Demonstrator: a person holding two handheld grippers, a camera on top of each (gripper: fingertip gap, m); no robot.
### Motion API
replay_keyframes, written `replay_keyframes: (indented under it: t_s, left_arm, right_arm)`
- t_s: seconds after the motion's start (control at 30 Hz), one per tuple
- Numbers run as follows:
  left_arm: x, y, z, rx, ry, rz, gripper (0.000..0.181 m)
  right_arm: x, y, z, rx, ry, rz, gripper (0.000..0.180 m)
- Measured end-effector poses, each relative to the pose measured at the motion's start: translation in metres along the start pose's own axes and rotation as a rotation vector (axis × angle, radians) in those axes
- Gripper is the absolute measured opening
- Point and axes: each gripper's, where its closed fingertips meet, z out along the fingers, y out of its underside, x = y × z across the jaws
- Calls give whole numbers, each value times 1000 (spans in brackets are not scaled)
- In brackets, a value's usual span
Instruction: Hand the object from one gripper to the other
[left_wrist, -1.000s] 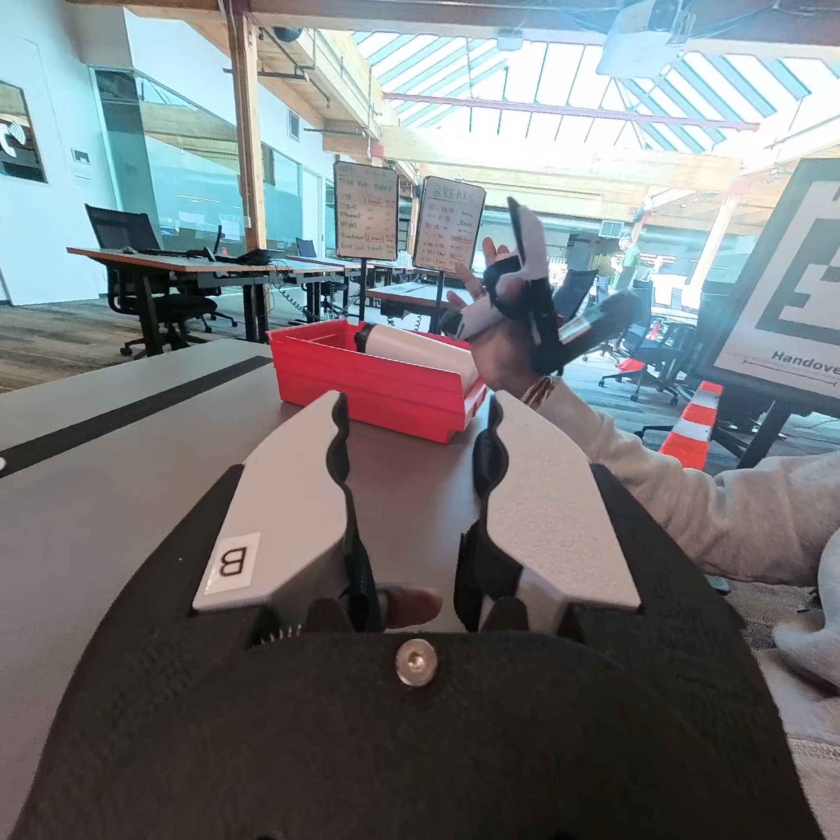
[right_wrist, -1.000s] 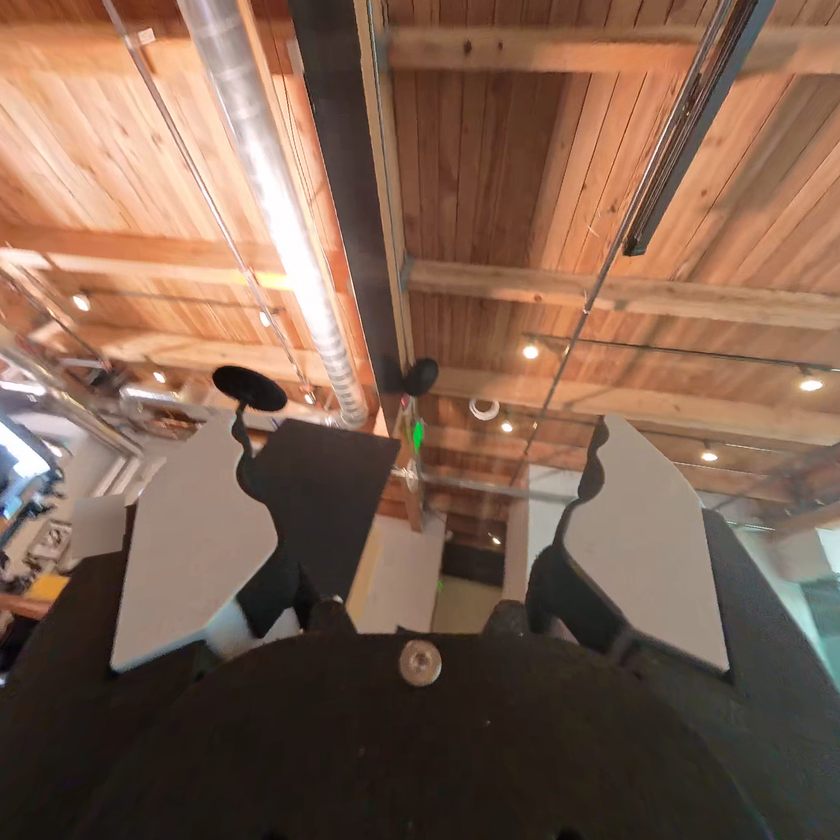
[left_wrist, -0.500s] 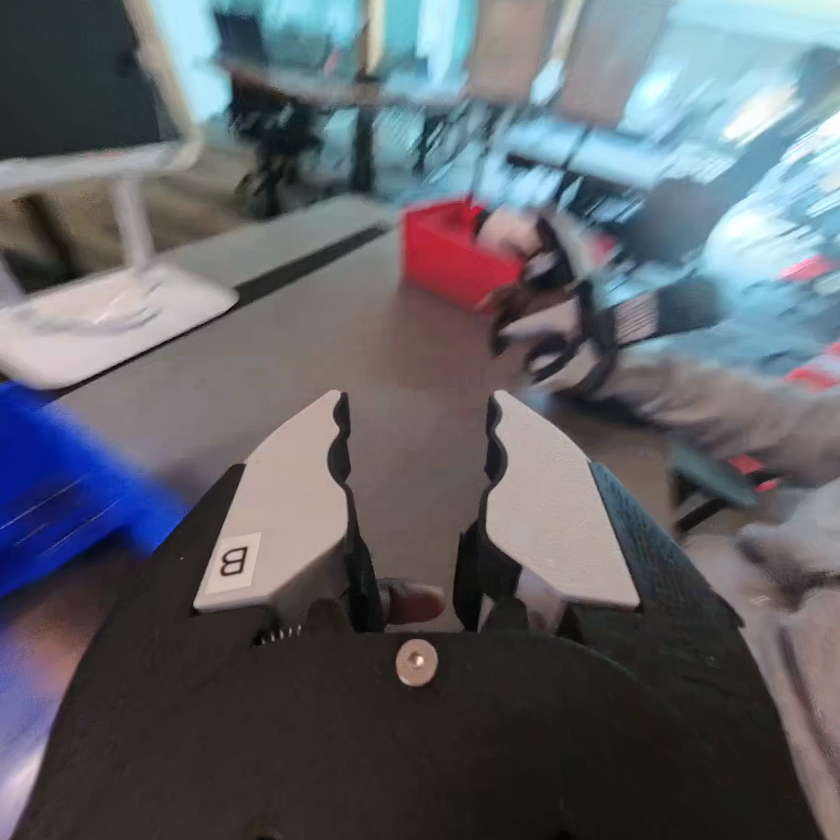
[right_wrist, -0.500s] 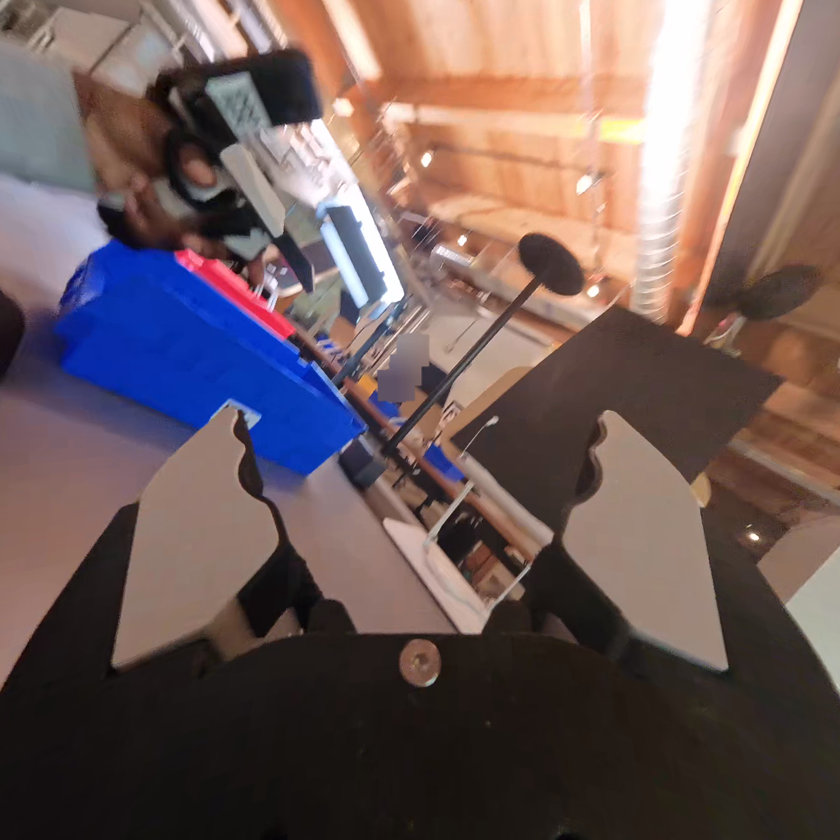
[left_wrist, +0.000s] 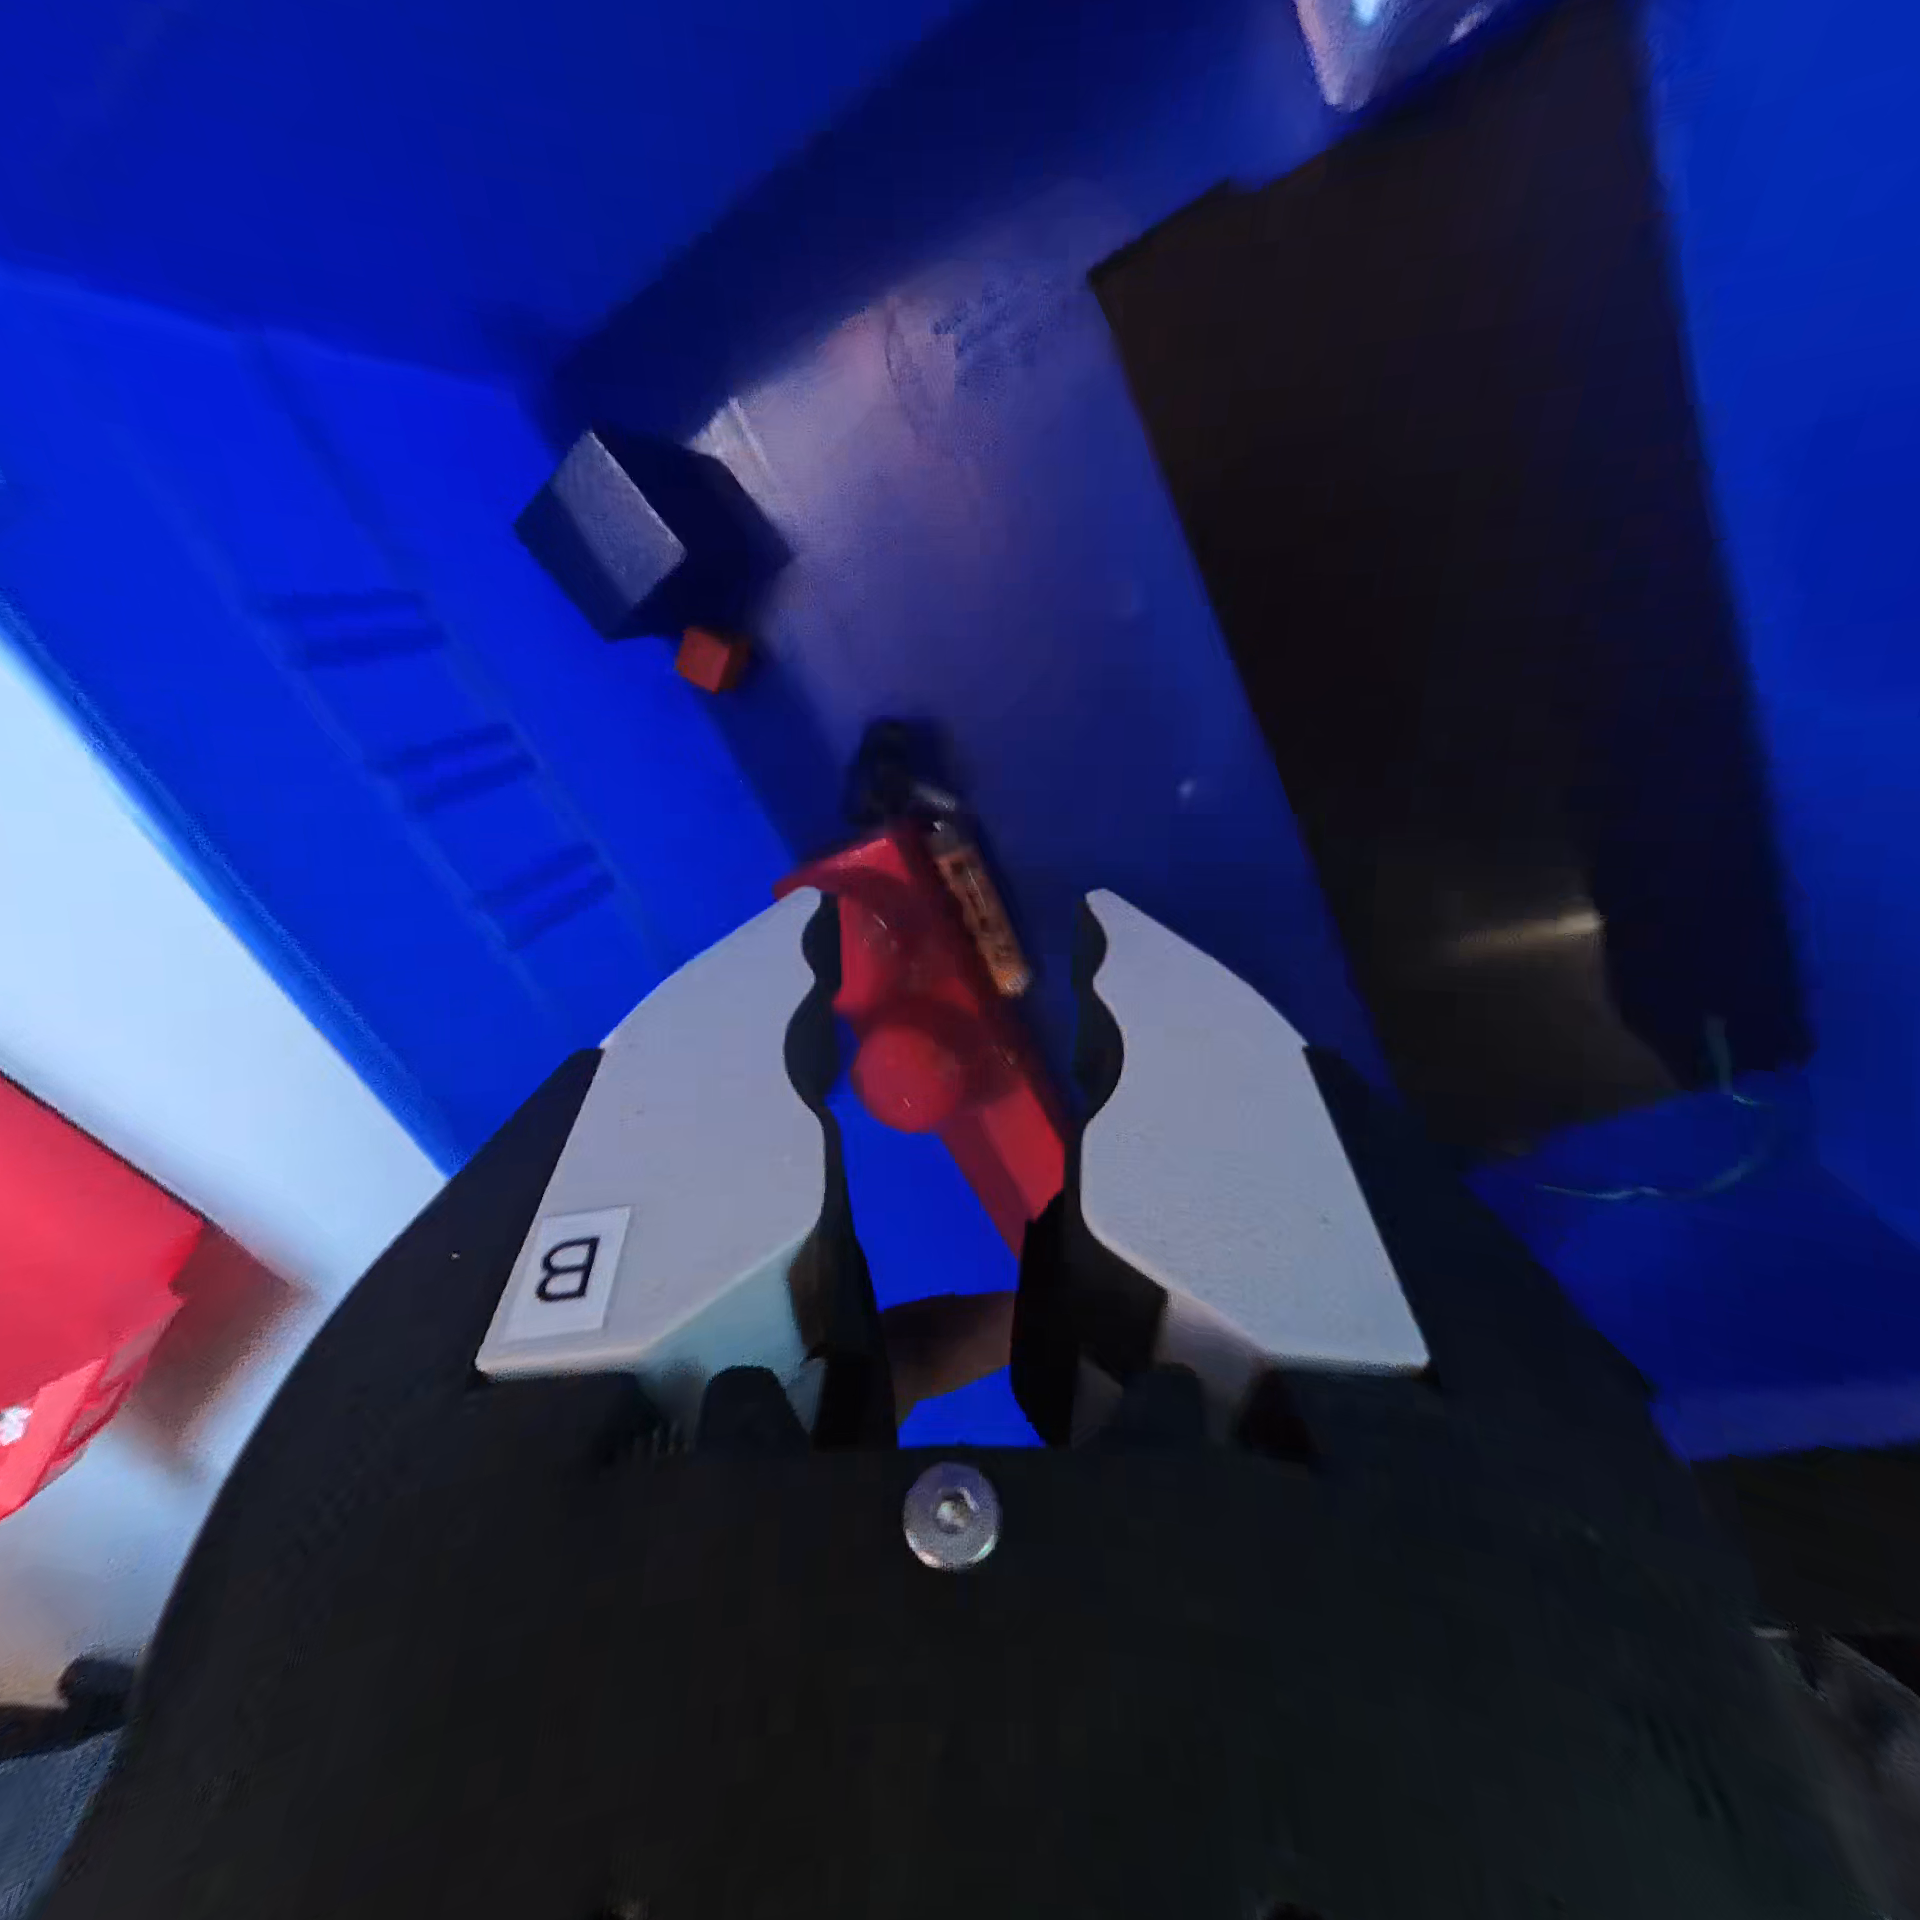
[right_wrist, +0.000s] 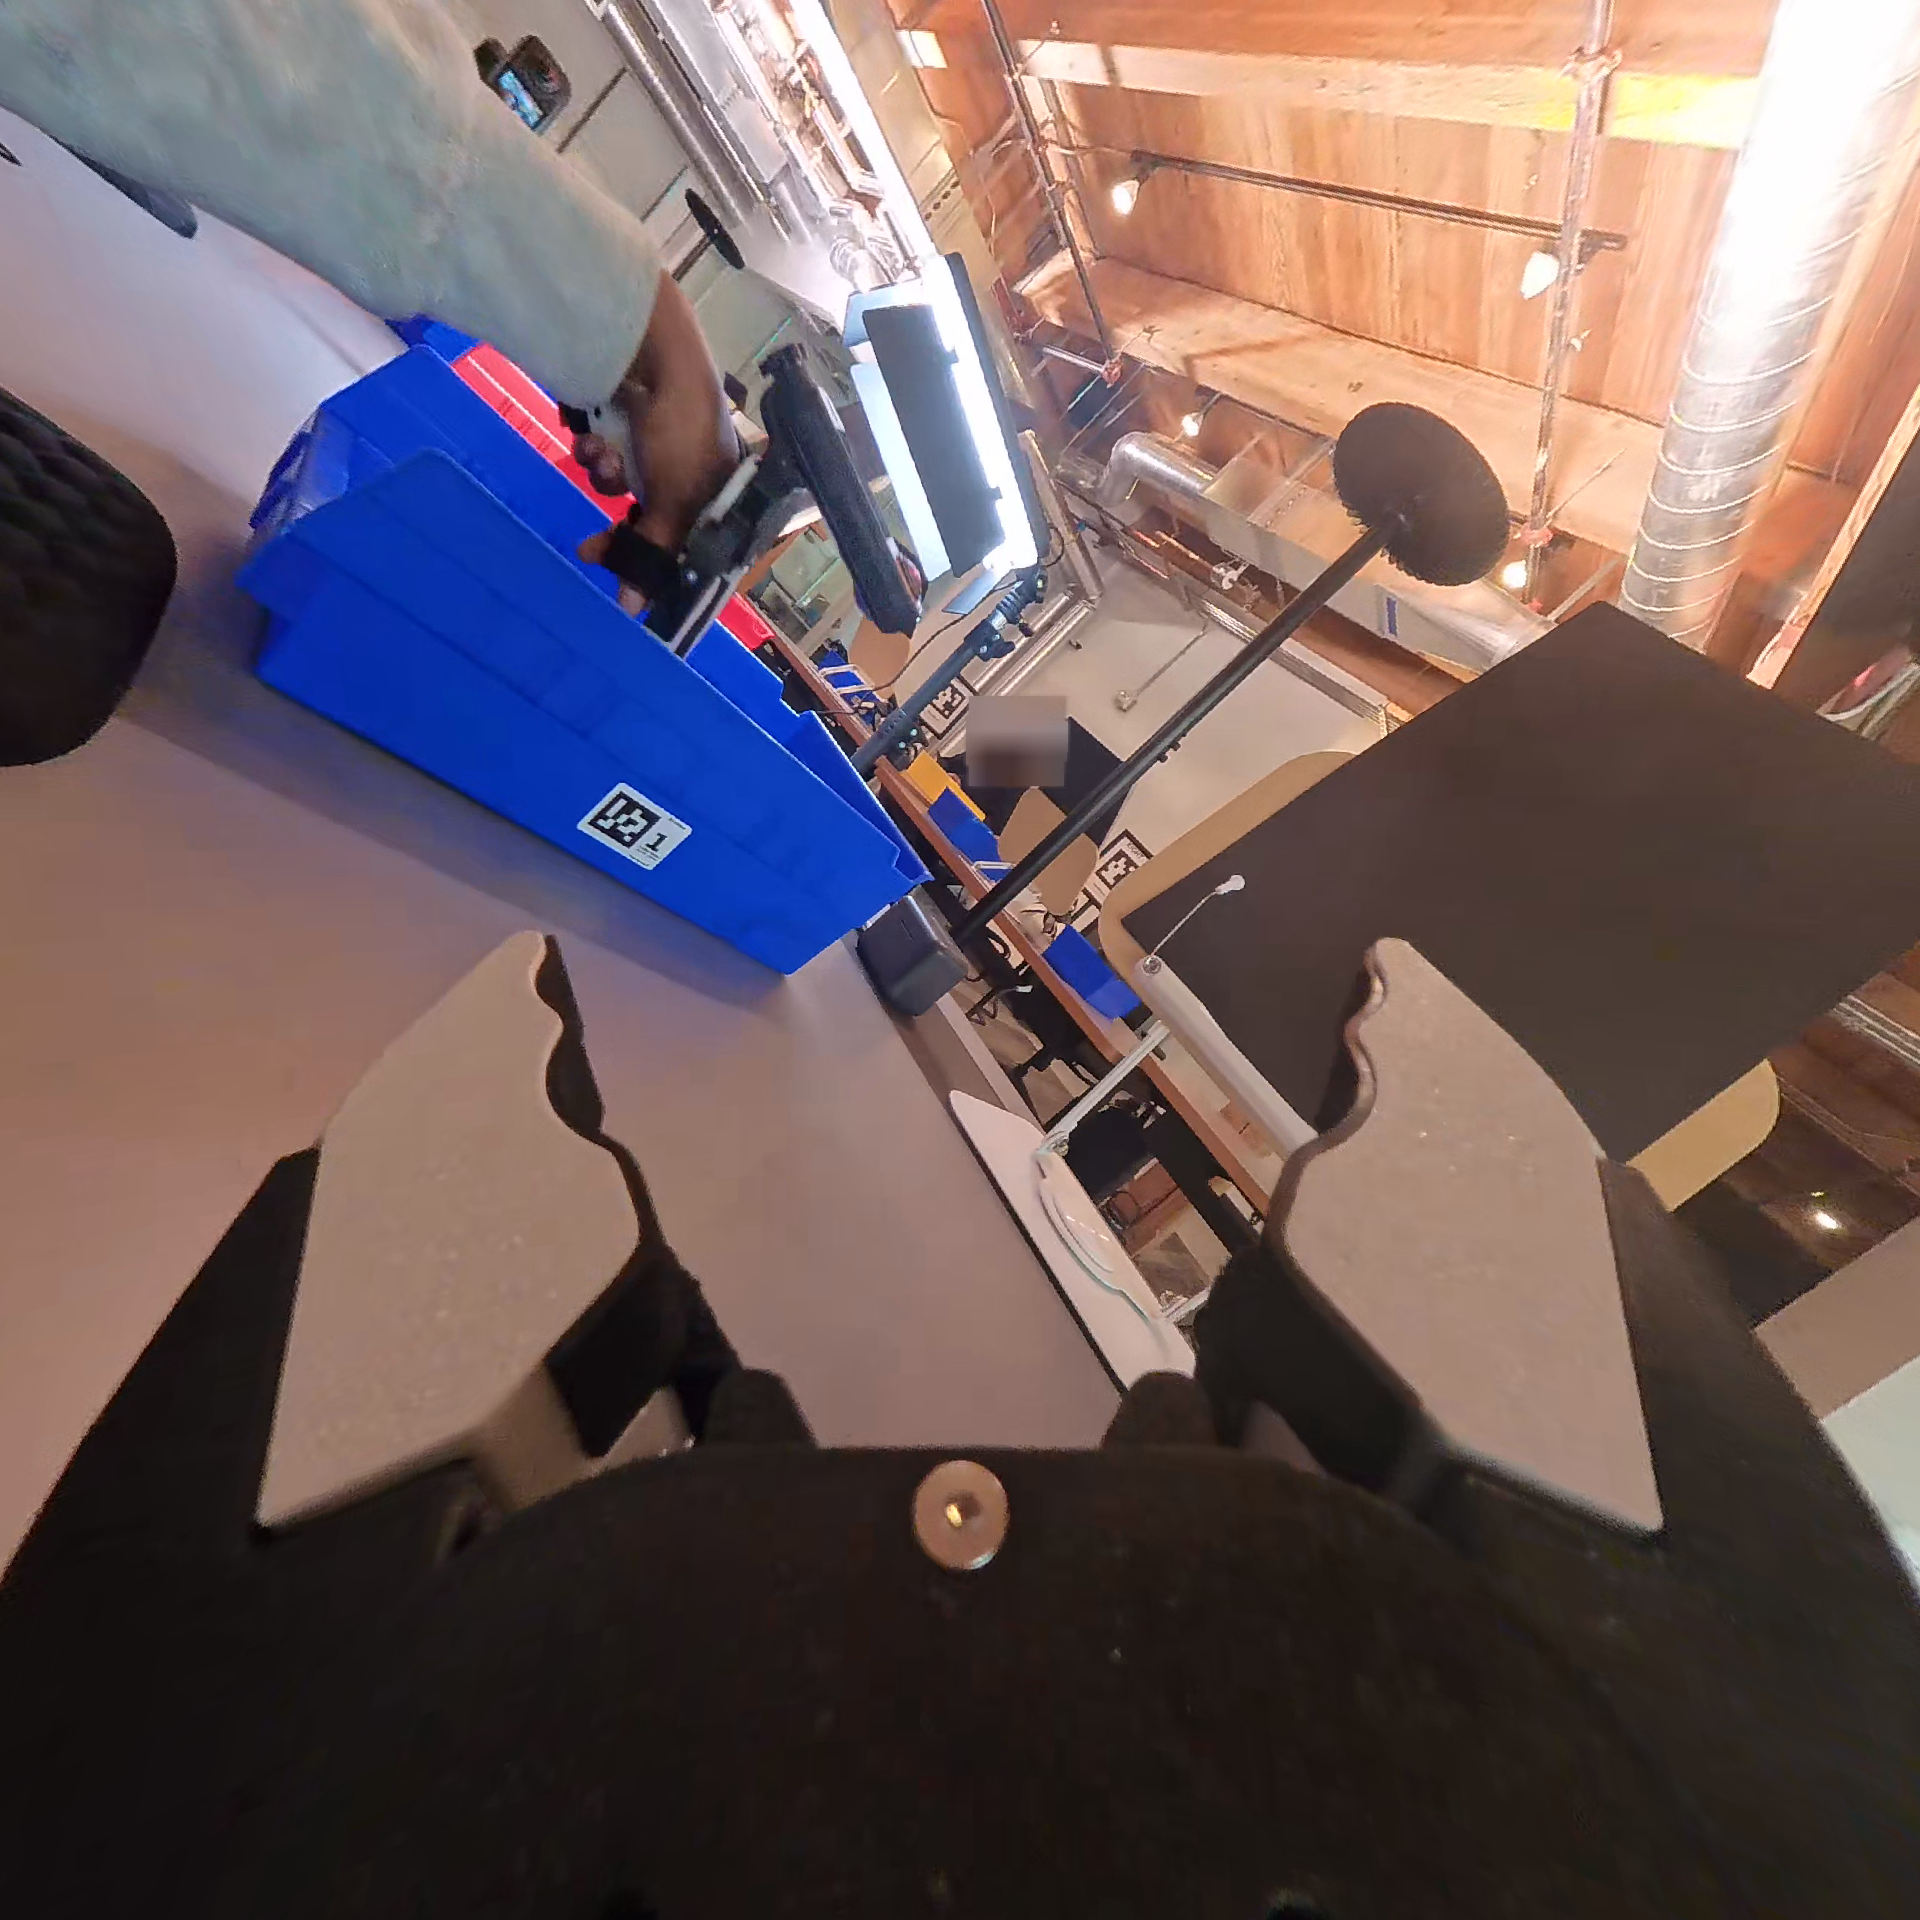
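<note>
My left gripper (left_wrist: 948, 904) is open inside a blue bin (left_wrist: 312, 675), pointing down at its floor. A red tool (left_wrist: 914, 1049) with a round knob and a dark tip lies on the floor between the two fingers; the jaws stand on either side of it and are not closed on it. My right gripper (right_wrist: 961, 951) is open and empty above the grey table (right_wrist: 260, 987), tilted sideways. In the right wrist view the left gripper (right_wrist: 717, 540) shows far off, held by a hand and dipping into the blue bin (right_wrist: 540, 707).
The bin also holds a dark blue block (left_wrist: 613, 540), a small red cube (left_wrist: 712, 660) and a flat black sheet (left_wrist: 1455, 623). A red bin (right_wrist: 509, 400) stands behind the blue one. A black board on a stand (right_wrist: 1558, 831) is at the table's edge. There is about 40 cm between the tips of the two grippers.
My left gripper has swung from the table into the blue bin and now straddles the red tool. My right gripper has turned from the ceiling towards the table and bin. Both stayed open.
</note>
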Motion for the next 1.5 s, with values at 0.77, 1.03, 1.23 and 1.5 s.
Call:
replay_keyframes:
  t_s: [0.77, 1.03, 1.23, 1.5]
  left_arm:
    - [16, -55, -24, 388, 31, 3, 16]
    - [157, -99, -216, 1575, 297, 157, 15]
    - [244, -84, -257, 2022, 445, -28, 15]
    - [300, -107, -210, 1841, 800, -154, 15]
  right_arm:
    - [0, -4, 1, 5, -10, 67, 127]
    - [15, -17, 3, 83, 49, 382, 104]
    - [34, -21, 8, 141, 138, 659, 51]
    - [18, -41, 6, -3, 181, 79, 22]
